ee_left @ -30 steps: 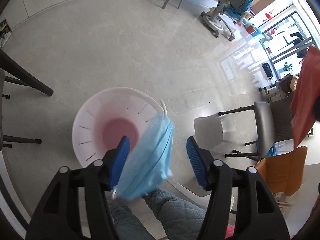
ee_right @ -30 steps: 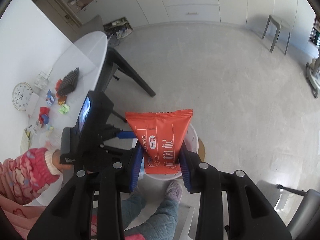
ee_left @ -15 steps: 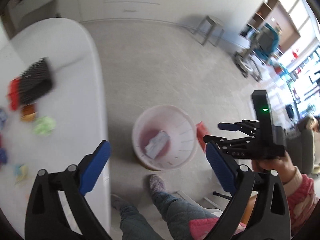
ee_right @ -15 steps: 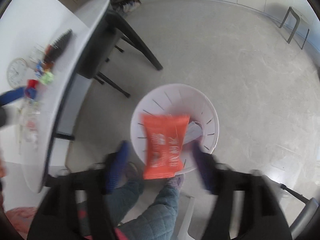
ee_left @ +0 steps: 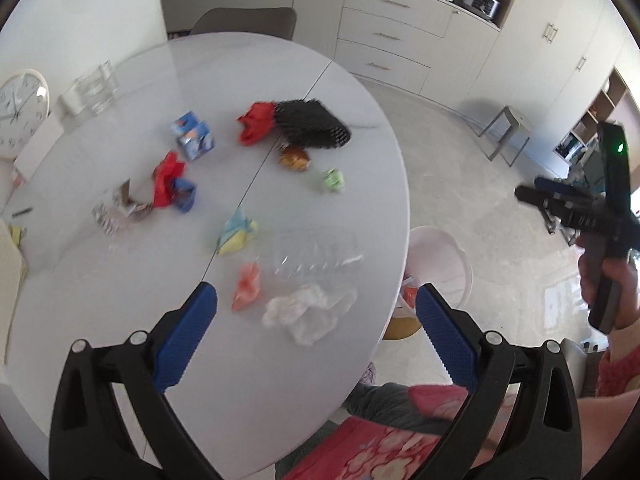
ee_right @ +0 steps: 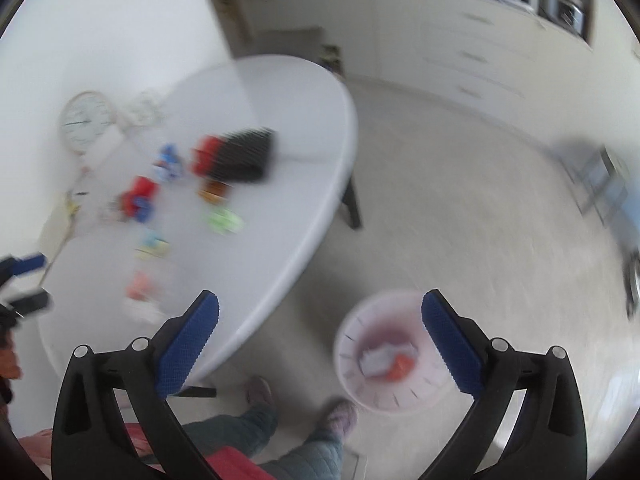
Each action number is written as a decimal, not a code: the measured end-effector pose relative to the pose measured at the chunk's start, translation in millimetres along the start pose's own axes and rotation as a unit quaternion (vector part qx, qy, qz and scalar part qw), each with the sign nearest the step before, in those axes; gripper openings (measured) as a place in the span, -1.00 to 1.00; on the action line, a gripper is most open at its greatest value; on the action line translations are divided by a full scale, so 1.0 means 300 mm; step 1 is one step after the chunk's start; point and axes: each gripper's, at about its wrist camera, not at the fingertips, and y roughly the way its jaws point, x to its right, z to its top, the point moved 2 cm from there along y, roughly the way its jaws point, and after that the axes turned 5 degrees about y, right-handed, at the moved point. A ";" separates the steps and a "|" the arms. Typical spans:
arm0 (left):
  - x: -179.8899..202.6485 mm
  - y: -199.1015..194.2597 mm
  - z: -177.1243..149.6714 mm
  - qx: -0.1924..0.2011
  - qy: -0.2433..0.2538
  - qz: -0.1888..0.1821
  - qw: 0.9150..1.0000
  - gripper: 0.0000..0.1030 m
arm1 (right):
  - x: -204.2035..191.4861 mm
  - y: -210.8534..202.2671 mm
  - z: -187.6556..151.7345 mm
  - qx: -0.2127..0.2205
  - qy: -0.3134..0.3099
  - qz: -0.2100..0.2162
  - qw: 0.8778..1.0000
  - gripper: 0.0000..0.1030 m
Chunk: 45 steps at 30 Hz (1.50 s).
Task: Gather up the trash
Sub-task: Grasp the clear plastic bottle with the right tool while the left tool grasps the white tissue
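Swinging toward the table [ee_left: 120,340] for another pick — I read this as the gap between drops. My left gripper [ee_left: 316,320] and right gripper [ee_right: 320,332] are both opening, nothing between the pads. An orange packet [ee_right: 400,364] lies in the bin [ee_right: 352,384], at five o'clock from the table. Next: line up the white tissue [ee_left: 308,312] at twelve o'clock of the left jaws — then close.

Right-wrist view smeared: bin [ee_right: 394,356] contents (something red, something pale) unidentifiable, tabletop litter [ee_right: 180,200] likewise.
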 end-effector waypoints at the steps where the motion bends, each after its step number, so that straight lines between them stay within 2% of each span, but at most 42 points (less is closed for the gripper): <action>1: -0.019 0.006 -0.030 -0.004 -0.004 0.000 1.000 0.85 | -0.041 0.006 0.010 -0.001 -0.009 0.015 1.000 0.96; 5: -0.055 0.060 -0.134 -0.024 -0.011 0.001 1.000 0.85 | -0.166 0.062 0.019 -0.025 -0.041 0.045 0.998 0.96; 9: -0.102 0.111 -0.172 -0.032 -0.040 -0.008 0.999 0.85 | -0.272 0.134 -0.009 -0.053 -0.074 0.069 0.993 0.96; 13: -0.151 0.137 -0.187 -0.038 -0.060 -0.025 0.997 0.85 | -0.416 0.230 -0.043 -0.086 -0.155 0.098 0.979 0.96; 15: -0.167 0.138 -0.192 -0.039 -0.055 -0.030 0.997 0.85 | -0.486 0.284 -0.053 -0.094 -0.213 0.102 0.967 0.96; 17: -0.178 0.139 -0.194 -0.041 -0.050 -0.033 0.997 0.85 | -0.559 0.343 -0.060 -0.106 -0.281 0.101 0.948 0.96; 21: -0.203 0.144 -0.202 -0.043 -0.056 -0.030 0.997 0.85 | -0.667 0.462 -0.067 -0.135 -0.386 0.127 0.904 0.95; 25: -0.212 0.144 -0.228 -0.044 -0.082 -0.031 0.995 0.85 | -0.708 0.590 -0.084 -0.185 -0.441 0.127 0.869 0.68; 30: -0.185 0.162 -0.255 -0.045 -0.110 -0.035 0.992 0.85 | -0.727 0.691 -0.128 -0.228 -0.477 0.126 0.840 0.52; 31: -0.178 0.169 -0.255 -0.044 -0.117 -0.037 0.992 0.85 | -0.729 0.703 -0.136 -0.236 -0.478 0.130 0.836 0.37; 32: -0.170 0.179 -0.251 -0.044 -0.123 -0.039 0.991 0.85 | -0.728 0.709 -0.135 -0.239 -0.471 0.136 0.838 0.31; 36: -0.124 0.239 -0.234 -0.040 -0.138 -0.038 0.989 0.85 | -0.686 0.720 -0.100 -0.245 -0.423 0.163 0.857 0.28; 39: -0.076 0.309 -0.214 -0.041 -0.134 -0.027 0.990 0.83 | -0.633 0.705 -0.051 -0.238 -0.376 0.176 0.878 0.28; 43: -0.028 0.403 -0.197 -0.046 -0.113 -0.005 0.993 0.73 | -0.529 0.625 0.029 -0.198 -0.307 0.175 0.914 0.28; 45: -0.012 0.454 -0.190 -0.060 -0.104 0.002 0.993 0.69 | -0.472 0.580 0.058 -0.180 -0.277 0.172 0.928 0.29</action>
